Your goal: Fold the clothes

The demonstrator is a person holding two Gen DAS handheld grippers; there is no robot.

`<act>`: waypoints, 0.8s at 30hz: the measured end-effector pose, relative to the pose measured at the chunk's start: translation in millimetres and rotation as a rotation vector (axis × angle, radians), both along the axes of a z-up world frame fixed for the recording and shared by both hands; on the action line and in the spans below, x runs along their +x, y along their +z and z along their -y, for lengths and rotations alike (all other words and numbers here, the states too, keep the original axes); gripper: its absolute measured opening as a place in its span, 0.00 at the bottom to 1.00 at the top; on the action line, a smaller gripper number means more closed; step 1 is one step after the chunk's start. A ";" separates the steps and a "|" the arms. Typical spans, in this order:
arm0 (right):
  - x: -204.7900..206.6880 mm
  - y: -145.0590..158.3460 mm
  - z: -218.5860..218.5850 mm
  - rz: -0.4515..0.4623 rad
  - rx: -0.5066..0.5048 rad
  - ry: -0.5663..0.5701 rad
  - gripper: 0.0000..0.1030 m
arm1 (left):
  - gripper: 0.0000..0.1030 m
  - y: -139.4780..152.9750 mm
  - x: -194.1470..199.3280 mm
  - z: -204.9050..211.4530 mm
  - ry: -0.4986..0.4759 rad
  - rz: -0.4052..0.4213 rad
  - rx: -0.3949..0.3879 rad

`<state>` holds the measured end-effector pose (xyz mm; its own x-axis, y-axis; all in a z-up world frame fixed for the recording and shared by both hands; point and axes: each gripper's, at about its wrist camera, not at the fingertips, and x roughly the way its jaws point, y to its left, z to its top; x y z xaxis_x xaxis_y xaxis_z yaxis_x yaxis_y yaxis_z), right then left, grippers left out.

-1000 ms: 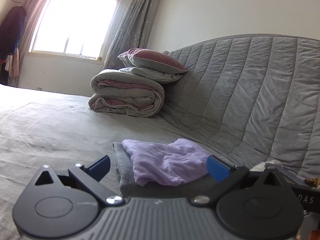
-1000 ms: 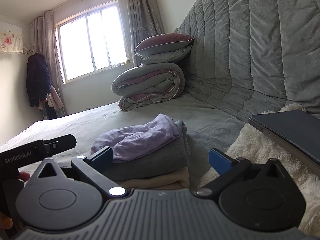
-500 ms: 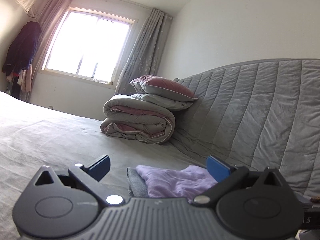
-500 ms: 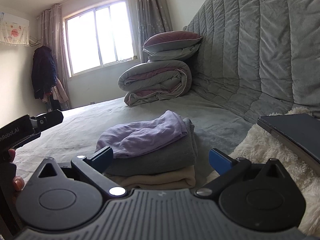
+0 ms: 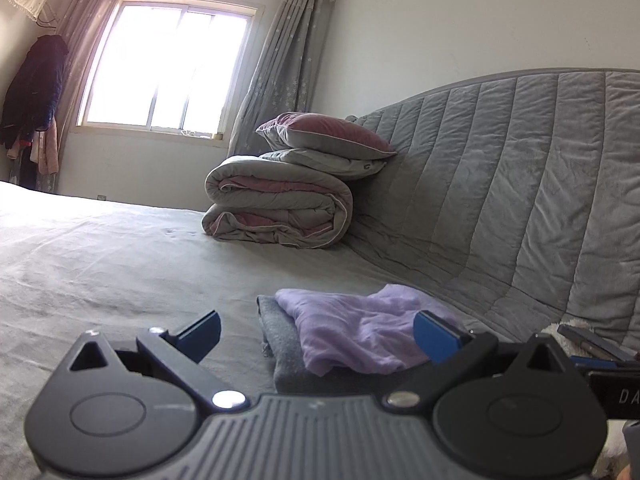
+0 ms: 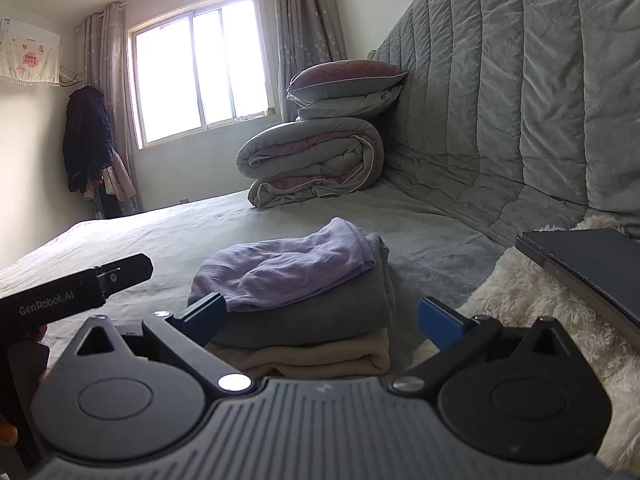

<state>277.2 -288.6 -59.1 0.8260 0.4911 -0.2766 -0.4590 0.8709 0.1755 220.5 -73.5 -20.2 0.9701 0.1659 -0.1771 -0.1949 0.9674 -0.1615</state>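
Lying ahead of both gaping tongs [image 6: 320, 316]: folded clothes stack [image 6: 304, 304].

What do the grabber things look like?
Both grippers, left and right, have a ribbed grey body, two round black discs, silver screws and blue finger pads. The left one's black side reads "GenRobot.AI" in white.
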 end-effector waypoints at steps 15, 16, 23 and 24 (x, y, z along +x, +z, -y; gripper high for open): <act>0.9 -0.7 0.8 -0.004 -0.002 0.001 1.00 | 0.99 -4.4 5.8 6.0 -0.014 -0.054 0.034; 1.0 -0.6 0.9 -0.004 -0.002 0.000 1.00 | 0.99 -4.9 6.2 5.8 -0.015 -0.058 0.035; 2.2 0.0 0.5 -0.006 -0.003 -0.001 1.00 | 0.99 -5.9 11.3 8.5 -0.019 -0.078 0.037; 2.3 0.1 0.5 -0.006 -0.002 0.000 1.00 | 0.99 -5.9 11.4 8.4 -0.021 -0.078 0.036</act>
<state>279.4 -289.1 -59.0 0.8244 0.4902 -0.2829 -0.4577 0.8715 0.1763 231.8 -81.9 -26.1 0.9568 0.1533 -0.2471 -0.1853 0.9763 -0.1117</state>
